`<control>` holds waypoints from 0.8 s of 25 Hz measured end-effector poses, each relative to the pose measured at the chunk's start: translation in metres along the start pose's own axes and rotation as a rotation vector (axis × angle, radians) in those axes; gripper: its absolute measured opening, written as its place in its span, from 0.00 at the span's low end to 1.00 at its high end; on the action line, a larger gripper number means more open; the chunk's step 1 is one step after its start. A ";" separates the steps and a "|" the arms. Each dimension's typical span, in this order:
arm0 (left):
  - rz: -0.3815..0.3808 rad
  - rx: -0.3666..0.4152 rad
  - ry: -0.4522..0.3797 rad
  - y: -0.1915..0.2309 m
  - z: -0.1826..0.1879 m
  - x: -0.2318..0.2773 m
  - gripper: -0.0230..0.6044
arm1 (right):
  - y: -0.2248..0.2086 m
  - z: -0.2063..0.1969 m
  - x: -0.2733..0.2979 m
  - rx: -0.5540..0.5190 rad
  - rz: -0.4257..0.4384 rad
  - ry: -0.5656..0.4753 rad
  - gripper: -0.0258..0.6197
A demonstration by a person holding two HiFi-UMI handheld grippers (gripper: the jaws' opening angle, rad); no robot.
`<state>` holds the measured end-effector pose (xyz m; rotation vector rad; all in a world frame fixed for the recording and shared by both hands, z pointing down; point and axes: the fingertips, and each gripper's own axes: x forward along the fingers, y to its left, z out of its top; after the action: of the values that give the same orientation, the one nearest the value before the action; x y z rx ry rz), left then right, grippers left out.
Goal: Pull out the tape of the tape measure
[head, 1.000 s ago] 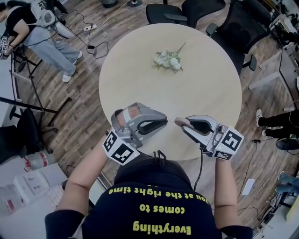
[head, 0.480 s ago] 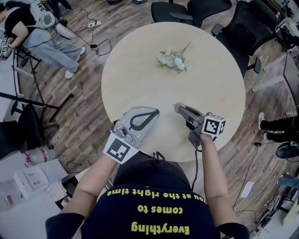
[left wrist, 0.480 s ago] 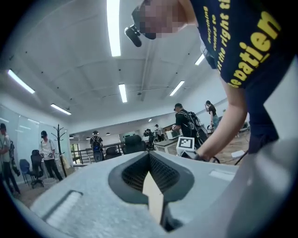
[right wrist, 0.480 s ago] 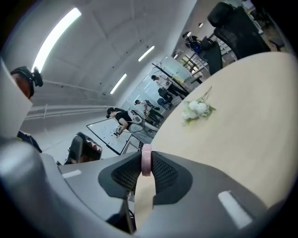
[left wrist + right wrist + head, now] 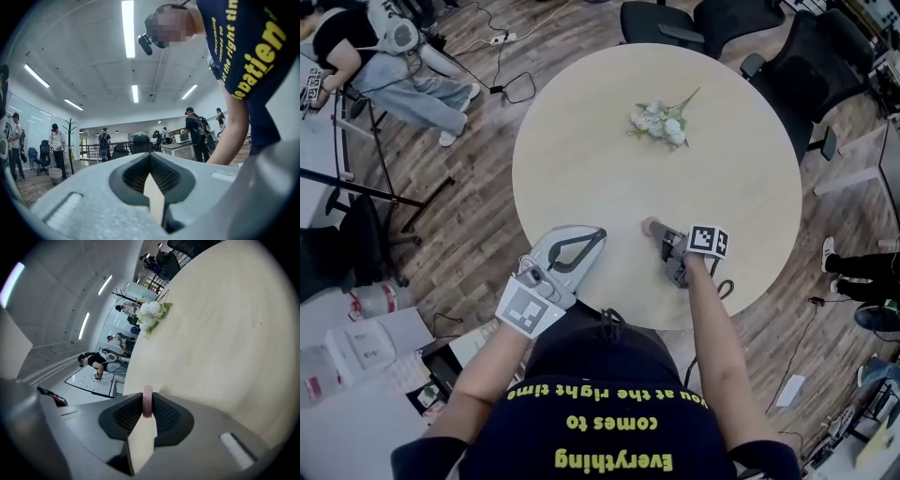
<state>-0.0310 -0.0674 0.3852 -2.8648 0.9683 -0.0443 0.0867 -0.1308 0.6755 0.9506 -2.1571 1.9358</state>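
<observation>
The tape measure (image 5: pixel 652 226) is a small pink round case, held just above the round table (image 5: pixel 600 141) near its front. My right gripper (image 5: pixel 659 232) is shut on it; in the right gripper view the pink case (image 5: pixel 147 400) stands edge-on, pinched between the dark pads (image 5: pixel 165 414). No pulled-out tape shows in any view. My left gripper (image 5: pixel 598 232) hovers over the table's near-left edge, a hand's width left of the case. In the left gripper view that gripper (image 5: pixel 151 158) is shut with nothing between its pads, and it looks out into the room.
A bunch of white flowers (image 5: pixel 661 122) lies on the far half of the table and shows again as flowers (image 5: pixel 152 315) in the right gripper view. Black office chairs (image 5: pixel 675 23) stand behind the table. A seated person (image 5: pixel 389 66) is at the far left, with cables on the floor.
The left gripper's jaws have closed and it has drawn back toward the near-left edge. The right gripper has rolled its marker cube upward and moved forward over the table with the pink case.
</observation>
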 end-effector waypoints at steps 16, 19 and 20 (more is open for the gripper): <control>-0.020 0.008 0.026 -0.002 -0.010 -0.006 0.04 | -0.018 -0.004 -0.002 -0.184 -0.184 0.050 0.28; -0.025 0.011 0.022 -0.001 -0.009 -0.004 0.04 | -0.015 0.000 -0.009 -0.220 -0.212 0.034 0.30; -0.024 0.000 0.014 0.000 -0.008 -0.003 0.04 | -0.015 0.001 -0.011 -0.230 -0.221 0.028 0.30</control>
<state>-0.0339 -0.0668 0.3934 -2.8800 0.9368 -0.0670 0.1035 -0.1279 0.6830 1.0605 -2.0997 1.5545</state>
